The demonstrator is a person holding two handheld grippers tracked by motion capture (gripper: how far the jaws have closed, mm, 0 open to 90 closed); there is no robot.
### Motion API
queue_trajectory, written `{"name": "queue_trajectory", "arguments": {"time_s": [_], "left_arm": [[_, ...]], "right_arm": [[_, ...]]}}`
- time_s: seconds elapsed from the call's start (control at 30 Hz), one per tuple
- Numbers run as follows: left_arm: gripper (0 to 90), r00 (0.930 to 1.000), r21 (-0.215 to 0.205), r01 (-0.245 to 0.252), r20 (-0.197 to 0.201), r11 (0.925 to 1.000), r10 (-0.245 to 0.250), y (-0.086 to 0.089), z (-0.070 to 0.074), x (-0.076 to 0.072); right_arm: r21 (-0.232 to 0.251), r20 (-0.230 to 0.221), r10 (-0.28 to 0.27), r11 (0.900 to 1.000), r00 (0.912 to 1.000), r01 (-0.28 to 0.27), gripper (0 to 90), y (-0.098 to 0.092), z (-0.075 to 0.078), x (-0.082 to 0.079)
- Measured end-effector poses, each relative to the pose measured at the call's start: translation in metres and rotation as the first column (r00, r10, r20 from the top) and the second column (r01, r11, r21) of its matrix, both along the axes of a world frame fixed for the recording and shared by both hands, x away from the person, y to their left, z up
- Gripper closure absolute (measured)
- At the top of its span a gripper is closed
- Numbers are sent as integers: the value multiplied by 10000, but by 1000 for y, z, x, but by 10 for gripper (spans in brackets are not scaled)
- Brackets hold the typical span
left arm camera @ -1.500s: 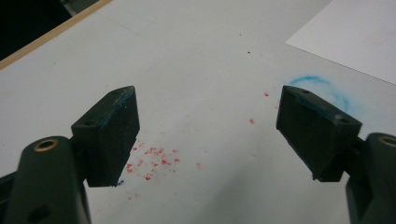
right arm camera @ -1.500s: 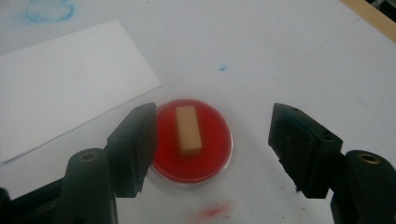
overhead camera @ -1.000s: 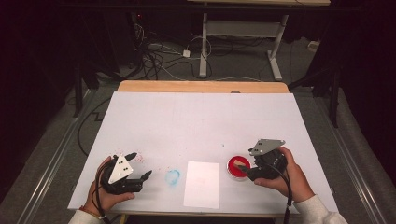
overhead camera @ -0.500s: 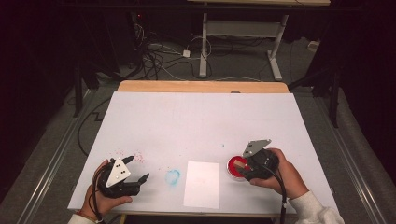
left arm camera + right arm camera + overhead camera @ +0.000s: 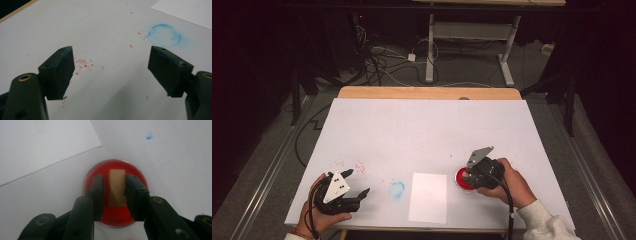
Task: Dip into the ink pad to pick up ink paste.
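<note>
1 red dish (image 5: 115, 192), 1 block (image 5: 117, 186), 1 sheet (image 5: 428, 197)

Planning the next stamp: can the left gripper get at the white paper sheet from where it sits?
Probably yes. The left gripper is open and holds nothing, and only bare table with a blue ring smudge lies before the paper sheet.

right gripper (image 5: 113, 192) clamped, left gripper (image 5: 111, 72) agape

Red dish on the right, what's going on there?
A person's right hand-held gripper has just closed its jaws on a tan block standing in the red dish, beside a white sheet of paper. The left hand-held gripper sits open and empty over the white table, near red specks and a blue ring stain.
</note>
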State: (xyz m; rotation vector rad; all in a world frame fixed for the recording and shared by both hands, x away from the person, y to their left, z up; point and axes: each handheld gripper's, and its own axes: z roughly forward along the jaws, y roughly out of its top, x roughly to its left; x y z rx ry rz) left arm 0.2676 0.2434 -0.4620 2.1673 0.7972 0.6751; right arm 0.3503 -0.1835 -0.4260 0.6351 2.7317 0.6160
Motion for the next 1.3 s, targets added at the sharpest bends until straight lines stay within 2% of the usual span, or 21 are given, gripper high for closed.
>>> {"name": "queue_trajectory", "arguments": {"time_s": [0.17,0.27,0.33,0.47,0.83,0.93,1.07,1.13,1.23,1.3], "left_arm": [[207,10000,90,51,-83,9999,-50,0,-2,0],[207,9999,111,84,-97,9999,-82,0,-2,0],[207,9999,200,105,-65,9997,-103,-1,-1,-1],[207,9999,209,91,-47,9997,-90,-1,-1,-2],[208,9998,116,151,-151,9998,-150,-1,0,-2],[207,9992,-25,152,-359,9999,-153,-2,0,-2],[202,9993,-19,274,-264,9996,-275,-3,0,-1],[197,9989,-54,303,-369,9995,-305,-4,0,-1],[197,9990,39,342,-300,9994,-340,-5,0,0],[197,9988,-19,297,-392,9996,-297,-5,0,0]], "right_arm": [[-116,17,9,9999,10000,-9,750,1,-1,3],[-256,-146,45,9997,9999,-49,741,3,-4,5],[-399,-283,163,9991,9995,-174,745,5,-9,8],[-498,-271,409,9979,9988,-422,756,7,-8,8],[-213,-478,149,9996,9987,-159,759,2,-7,9],[-11,-407,142,9999,9991,-143,758,0,-4,7],[144,-450,106,9998,9989,-100,757,-2,2,5],[209,-377,6,9998,9993,2,756,-3,5,4],[228,-397,64,9997,9992,-55,757,-3,9,3],[303,-325,192,9994,9993,-182,757,-4,12,3]]}}
